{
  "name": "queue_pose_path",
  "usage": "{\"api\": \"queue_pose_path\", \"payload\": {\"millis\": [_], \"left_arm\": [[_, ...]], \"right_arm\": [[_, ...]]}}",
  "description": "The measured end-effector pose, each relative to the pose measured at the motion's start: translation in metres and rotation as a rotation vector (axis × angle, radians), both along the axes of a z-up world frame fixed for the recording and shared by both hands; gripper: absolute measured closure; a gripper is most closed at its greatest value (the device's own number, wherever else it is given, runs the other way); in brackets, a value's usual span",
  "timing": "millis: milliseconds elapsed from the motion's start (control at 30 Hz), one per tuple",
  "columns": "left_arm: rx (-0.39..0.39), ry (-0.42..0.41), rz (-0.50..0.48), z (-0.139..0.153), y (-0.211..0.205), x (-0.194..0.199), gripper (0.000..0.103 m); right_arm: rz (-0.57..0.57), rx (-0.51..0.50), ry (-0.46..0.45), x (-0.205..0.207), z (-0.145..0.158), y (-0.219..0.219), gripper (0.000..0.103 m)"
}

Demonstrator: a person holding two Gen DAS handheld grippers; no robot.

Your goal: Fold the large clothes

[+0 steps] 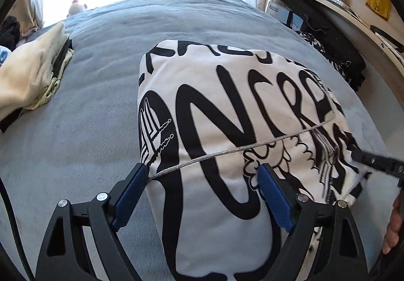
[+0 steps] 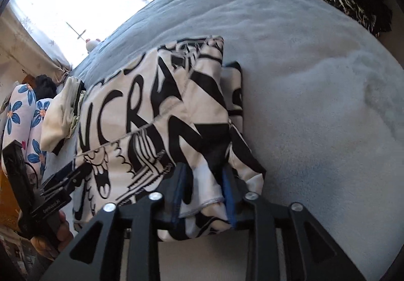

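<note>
A white garment with big black lettering [image 1: 227, 114] lies partly folded on the grey-blue bed; it also shows in the right wrist view [image 2: 151, 114]. My left gripper [image 1: 202, 174] is open, its blue fingers spread over the garment's near part, with a grey seam line running between them. My right gripper [image 2: 204, 180] is shut on a bunched edge of the garment at its right side, and shows as a dark blur in the left wrist view [image 1: 378, 162].
A pile of cream and black folded clothes [image 1: 35, 73] sits at the bed's left. Dark patterned clothes [image 1: 335, 58] lie at the right edge under a wooden shelf [image 1: 335, 5]. Flowered fabric [image 2: 20, 116] lies far left. The bed blanket [image 2: 315, 78] spreads right.
</note>
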State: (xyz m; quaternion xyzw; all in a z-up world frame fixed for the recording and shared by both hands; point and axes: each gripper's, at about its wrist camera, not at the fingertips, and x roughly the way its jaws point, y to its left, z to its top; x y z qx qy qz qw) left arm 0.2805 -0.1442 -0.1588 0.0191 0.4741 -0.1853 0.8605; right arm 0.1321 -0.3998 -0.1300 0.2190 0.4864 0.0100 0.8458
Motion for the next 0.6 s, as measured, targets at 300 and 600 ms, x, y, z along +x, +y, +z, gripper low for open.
{"api": "queue_pose_path", "payload": {"millis": [300, 600], "left_arm": [[-0.047, -0.004, 0.040, 0.024, 0.013, 0.049, 0.016], [-0.130, 0.101, 0.075, 0.000, 0.017, 0.112, 0.035]], "right_arm": [[-0.032, 0.003, -0.062, 0.074, 0.021, -0.027, 0.038], [-0.025, 0.103, 0.055, 0.136, -0.035, -0.048, 0.097]]}}
